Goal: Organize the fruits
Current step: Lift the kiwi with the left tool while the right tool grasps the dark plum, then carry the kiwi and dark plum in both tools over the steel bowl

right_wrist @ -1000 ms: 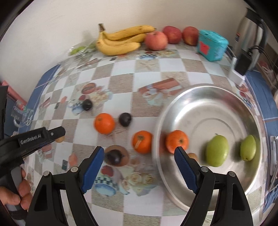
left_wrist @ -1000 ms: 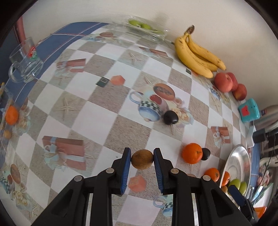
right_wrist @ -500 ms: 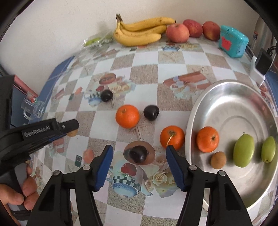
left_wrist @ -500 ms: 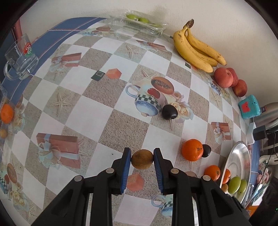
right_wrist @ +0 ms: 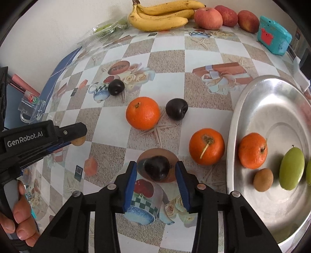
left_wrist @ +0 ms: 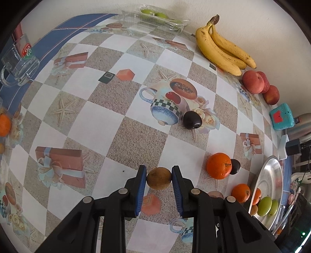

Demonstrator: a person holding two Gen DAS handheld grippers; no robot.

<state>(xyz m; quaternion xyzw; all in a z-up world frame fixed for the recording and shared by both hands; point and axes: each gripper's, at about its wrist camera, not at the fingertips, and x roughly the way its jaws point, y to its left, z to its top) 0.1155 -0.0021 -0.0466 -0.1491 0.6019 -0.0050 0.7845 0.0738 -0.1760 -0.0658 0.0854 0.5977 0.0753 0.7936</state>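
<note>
My left gripper [left_wrist: 159, 180] is shut on a small brown kiwi [left_wrist: 159, 178], held above the patterned tablecloth; it also shows at the left of the right wrist view [right_wrist: 77, 139]. My right gripper [right_wrist: 156, 172] is open, its pads either side of a dark plum [right_wrist: 157, 168] on the cloth, not touching it. A silver tray [right_wrist: 252, 93] at the right holds an orange [right_wrist: 252, 150], a brown kiwi [right_wrist: 263, 179] and green pears [right_wrist: 291, 168]. Two oranges [right_wrist: 142, 112] [right_wrist: 206, 146] and two more plums [right_wrist: 176, 109] [right_wrist: 116, 87] lie on the cloth.
Bananas [right_wrist: 161, 17] and red apples [right_wrist: 208, 18] line the back wall, with a teal box [right_wrist: 274, 38] to the right. A plastic pack of green fruit [left_wrist: 155, 16] sits far back. A glass mug [left_wrist: 18, 66] stands at the left table edge.
My right gripper has moved left from the tray to the dark plum and narrowed around it. My left gripper still holds the kiwi and has drifted slightly.
</note>
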